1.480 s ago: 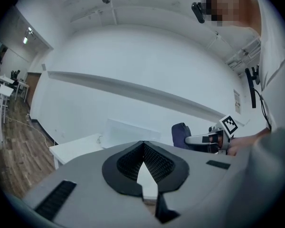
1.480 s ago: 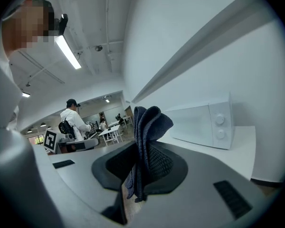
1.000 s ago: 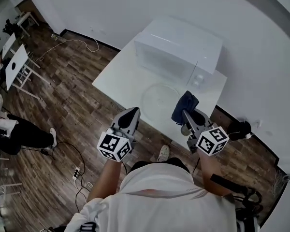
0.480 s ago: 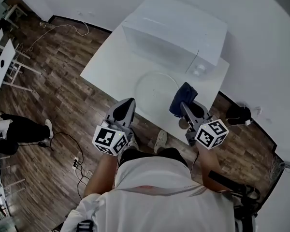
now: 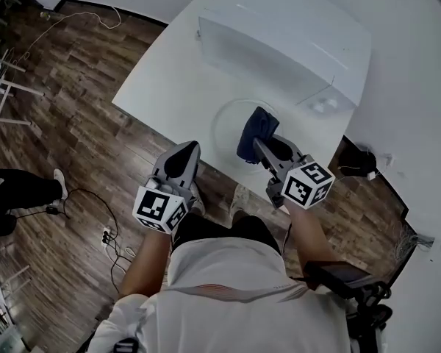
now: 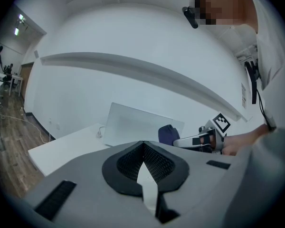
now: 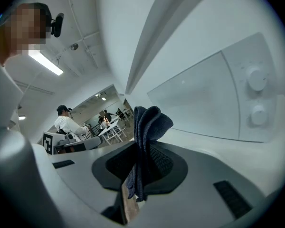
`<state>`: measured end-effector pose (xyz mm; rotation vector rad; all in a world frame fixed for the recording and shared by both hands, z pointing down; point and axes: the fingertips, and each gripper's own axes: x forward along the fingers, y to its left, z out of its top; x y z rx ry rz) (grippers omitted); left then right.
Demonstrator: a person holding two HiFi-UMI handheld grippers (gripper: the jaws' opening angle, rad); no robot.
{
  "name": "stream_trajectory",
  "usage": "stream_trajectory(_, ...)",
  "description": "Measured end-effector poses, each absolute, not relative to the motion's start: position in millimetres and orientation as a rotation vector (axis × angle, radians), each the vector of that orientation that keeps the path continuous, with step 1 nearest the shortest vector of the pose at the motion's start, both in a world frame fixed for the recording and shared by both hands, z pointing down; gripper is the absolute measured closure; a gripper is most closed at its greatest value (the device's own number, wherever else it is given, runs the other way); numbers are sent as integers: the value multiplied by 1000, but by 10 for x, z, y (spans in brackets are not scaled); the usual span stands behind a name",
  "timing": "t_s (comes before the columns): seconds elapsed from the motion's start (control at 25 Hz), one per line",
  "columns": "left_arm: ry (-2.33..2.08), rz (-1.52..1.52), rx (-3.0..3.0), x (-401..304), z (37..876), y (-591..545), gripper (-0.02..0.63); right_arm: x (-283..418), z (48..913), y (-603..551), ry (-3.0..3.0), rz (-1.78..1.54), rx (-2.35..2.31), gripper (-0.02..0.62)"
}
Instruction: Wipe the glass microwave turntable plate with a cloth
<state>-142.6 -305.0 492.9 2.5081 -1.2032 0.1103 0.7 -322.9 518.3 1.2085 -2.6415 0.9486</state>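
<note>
The clear glass turntable plate lies flat on the white table, in front of the microwave. My right gripper is shut on a dark blue cloth, which hangs over the plate's right part; whether it touches the glass I cannot tell. In the right gripper view the cloth sticks up from between the closed jaws of that gripper. My left gripper hovers at the table's near edge, left of the plate, shut and holding nothing. In the left gripper view its jaws meet, with the cloth beyond.
A white microwave stands at the back of the white table, its two knobs close to my right gripper. Cables trail on the wooden floor on the left. A person's legs show at far left.
My right gripper has carried the cloth leftward, from beside the plate's right rim to over the plate. The head view has shifted, so the table and microwave sit higher and more to the right.
</note>
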Motion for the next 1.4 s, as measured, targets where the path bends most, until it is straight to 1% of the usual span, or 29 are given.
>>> stream_trajectory(0.24,-1284,112,2437,-1804,5133,-3096,595,-658,5706,-3639,-2591,1084,1050,534)
stream_trajectory(0.48,-1326,118,2386,-2031,5268,-3029,597,-980,6219,-3890,-2469,1196,992,534)
stream_trajectory(0.6,-1330,134,2354,-2129,5361,-2969,597,-1003,6495,-3911,-2373,1228,993,534)
stream_trajectory(0.76,-1314,140,2343,-2088,5421,-3004,595,-782,6670,-3953,-2282,1275,1032,534)
stream_trajectory(1.12,-1228,144,2375,-1767,5445,-3073,595,-74,6736,-3912,-2160,1277,1197,534)
stream_trajectory(1.4,-1144,146,2418,-1325,5431,-3079,595,602,6758,-3751,-2076,1293,1304,534)
